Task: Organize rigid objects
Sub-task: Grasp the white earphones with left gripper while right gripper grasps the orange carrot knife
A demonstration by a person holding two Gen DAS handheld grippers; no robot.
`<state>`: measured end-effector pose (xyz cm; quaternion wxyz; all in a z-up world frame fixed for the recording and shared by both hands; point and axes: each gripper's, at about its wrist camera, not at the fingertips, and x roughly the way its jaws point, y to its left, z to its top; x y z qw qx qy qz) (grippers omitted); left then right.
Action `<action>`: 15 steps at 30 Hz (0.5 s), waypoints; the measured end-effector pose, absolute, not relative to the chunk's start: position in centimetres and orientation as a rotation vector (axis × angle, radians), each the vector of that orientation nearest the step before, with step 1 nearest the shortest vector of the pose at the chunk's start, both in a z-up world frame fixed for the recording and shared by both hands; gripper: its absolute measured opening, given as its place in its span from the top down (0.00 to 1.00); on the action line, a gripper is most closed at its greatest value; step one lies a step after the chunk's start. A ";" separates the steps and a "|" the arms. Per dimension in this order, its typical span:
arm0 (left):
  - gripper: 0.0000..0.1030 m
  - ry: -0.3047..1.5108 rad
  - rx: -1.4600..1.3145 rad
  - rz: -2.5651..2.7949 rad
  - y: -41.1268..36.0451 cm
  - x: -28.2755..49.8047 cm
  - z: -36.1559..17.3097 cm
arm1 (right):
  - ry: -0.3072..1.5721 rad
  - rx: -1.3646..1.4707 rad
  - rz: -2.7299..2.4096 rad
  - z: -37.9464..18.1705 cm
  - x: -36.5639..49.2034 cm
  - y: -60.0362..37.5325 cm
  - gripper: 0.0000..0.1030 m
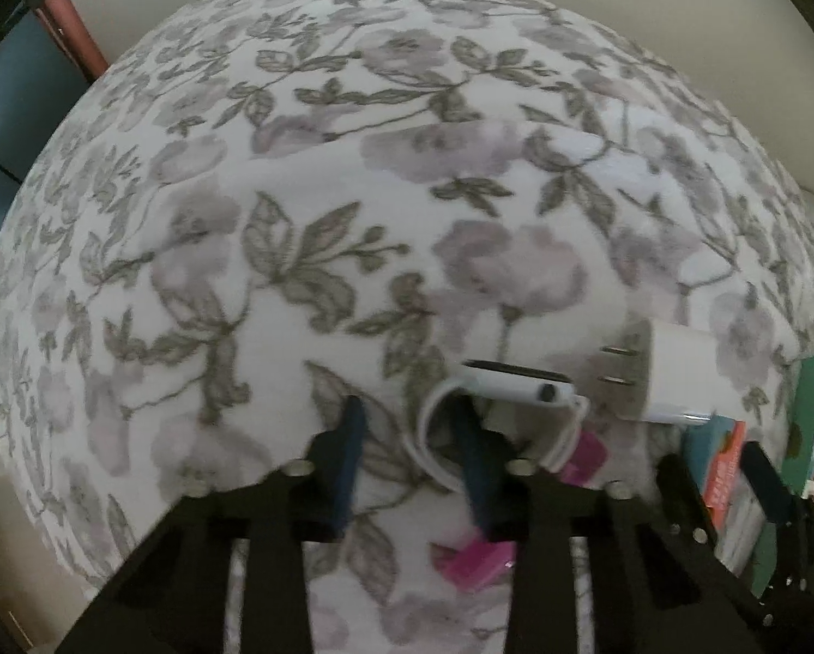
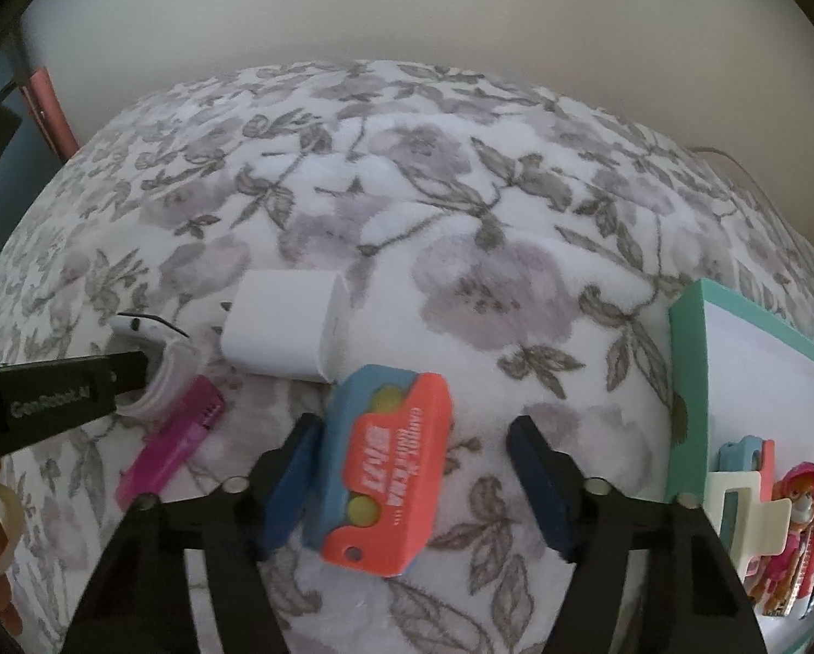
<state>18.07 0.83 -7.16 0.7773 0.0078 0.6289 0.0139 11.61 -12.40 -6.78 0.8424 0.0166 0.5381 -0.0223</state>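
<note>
Only the right wrist view shows the spread right gripper (image 2: 412, 482) straddling the orange-and-blue plastic toy box (image 2: 385, 468); the left gripper (image 1: 412, 458) spreads beside the white smartwatch (image 1: 516, 384).

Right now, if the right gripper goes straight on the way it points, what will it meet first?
Probably the orange and blue toy box, which lies between the fingers of the right gripper, nearer the left one. Beyond it is the white charger, though depth is unclear.
</note>
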 end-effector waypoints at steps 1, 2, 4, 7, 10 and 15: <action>0.82 1.361 0.012 0.024 0.6 18.0 -7.1 | 1.136 0.037 -0.039 -6.7 11.6 -12.3 0.41; 0.84 1.361 0.010 0.017 0.4 18.0 -7.1 | 1.135 0.038 -0.033 -6.6 11.6 -12.2 0.46; 0.85 1.358 0.017 0.017 0.1 17.9 -7.0 | 1.135 0.035 -0.022 -6.6 11.6 -12.1 0.50; 0.86 1.357 0.009 0.019 -0.2 17.9 -6.9 | 1.136 0.043 -0.022 -6.5 11.7 -12.1 0.51; 0.87 1.358 -0.008 0.018 -0.1 17.8 -6.9 | 1.138 0.063 -0.017 -6.5 11.6 -12.4 0.51; 0.89 1.345 -0.037 0.013 1.0 18.0 -6.2 | 1.137 0.088 -0.013 -6.0 11.6 -12.7 0.53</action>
